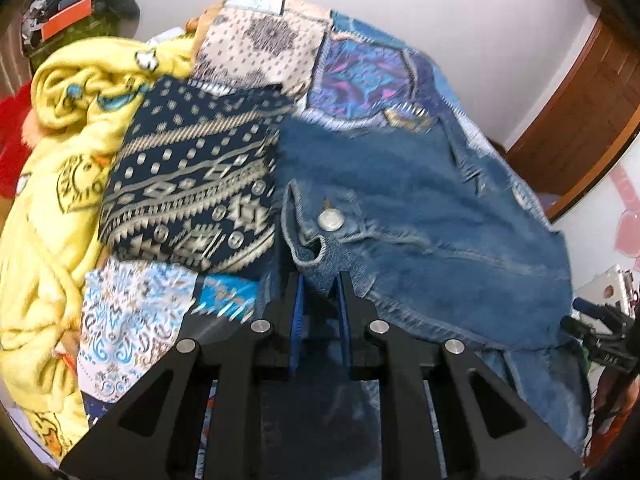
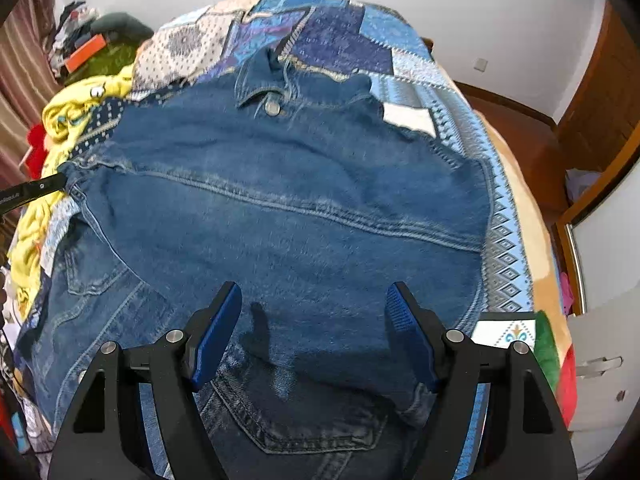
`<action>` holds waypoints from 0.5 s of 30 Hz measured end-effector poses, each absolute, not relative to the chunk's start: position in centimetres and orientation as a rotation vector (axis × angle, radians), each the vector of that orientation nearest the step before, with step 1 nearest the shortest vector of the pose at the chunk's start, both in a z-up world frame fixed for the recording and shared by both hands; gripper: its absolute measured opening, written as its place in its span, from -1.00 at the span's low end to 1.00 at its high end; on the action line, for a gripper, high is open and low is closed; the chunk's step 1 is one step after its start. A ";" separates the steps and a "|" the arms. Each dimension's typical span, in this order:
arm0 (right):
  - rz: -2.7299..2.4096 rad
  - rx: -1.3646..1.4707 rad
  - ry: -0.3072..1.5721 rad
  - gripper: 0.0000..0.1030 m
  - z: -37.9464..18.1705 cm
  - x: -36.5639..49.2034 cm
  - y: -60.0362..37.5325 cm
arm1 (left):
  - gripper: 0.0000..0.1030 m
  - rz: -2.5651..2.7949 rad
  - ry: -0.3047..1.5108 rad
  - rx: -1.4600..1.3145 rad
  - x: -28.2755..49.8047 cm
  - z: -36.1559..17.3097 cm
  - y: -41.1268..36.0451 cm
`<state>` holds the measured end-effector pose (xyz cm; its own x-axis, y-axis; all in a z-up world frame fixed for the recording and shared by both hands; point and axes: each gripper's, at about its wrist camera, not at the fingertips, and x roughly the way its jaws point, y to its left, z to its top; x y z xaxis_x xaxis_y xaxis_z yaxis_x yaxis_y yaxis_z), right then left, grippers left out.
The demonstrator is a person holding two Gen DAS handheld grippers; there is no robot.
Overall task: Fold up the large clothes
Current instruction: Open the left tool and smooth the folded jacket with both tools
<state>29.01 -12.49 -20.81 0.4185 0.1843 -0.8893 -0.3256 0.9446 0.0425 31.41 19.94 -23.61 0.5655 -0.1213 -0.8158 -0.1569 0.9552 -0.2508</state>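
A blue denim jacket (image 2: 296,208) lies spread on a patchwork-covered bed, collar and a silver button (image 2: 272,107) at the far end. My right gripper (image 2: 314,300) is open and empty, hovering just above the jacket's near part. In the left wrist view my left gripper (image 1: 320,280) is shut on a fold of the denim jacket (image 1: 420,216), next to a cuff with a silver button (image 1: 330,219). The left gripper also shows in the right wrist view as a black tip (image 2: 36,190) at the jacket's left edge.
A patchwork quilt (image 2: 340,36) covers the bed. A yellow garment (image 1: 52,184) is heaped along the bed's left side, with a red item (image 1: 12,136) beyond it. A wooden door frame (image 1: 580,112) and white furniture (image 2: 608,320) stand to the right.
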 end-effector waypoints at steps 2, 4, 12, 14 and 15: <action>0.322 -0.146 1.117 0.40 -21.5 29.1 -12.4 | -0.70 0.034 1.004 -0.292 31.1 -24.3 20.1; 0.328 -0.138 1.158 0.40 -22.2 29.2 -12.4 | -0.70 0.050 1.027 -0.250 30.6 -24.8 19.9; 0.331 -0.089 1.156 0.40 -21.2 28.0 -13.0 | -0.54 0.028 1.012 -0.166 28.2 -22.1 18.3; 0.328 -0.078 1.127 0.40 -19.9 27.4 -13.3 | -0.28 0.022 0.985 -0.159 27.8 -20.8 18.0; 0.325 -0.073 1.112 0.40 -19.4 27.2 -13.5 | -0.13 0.019 0.954 -0.154 27.2 -19.6 17.7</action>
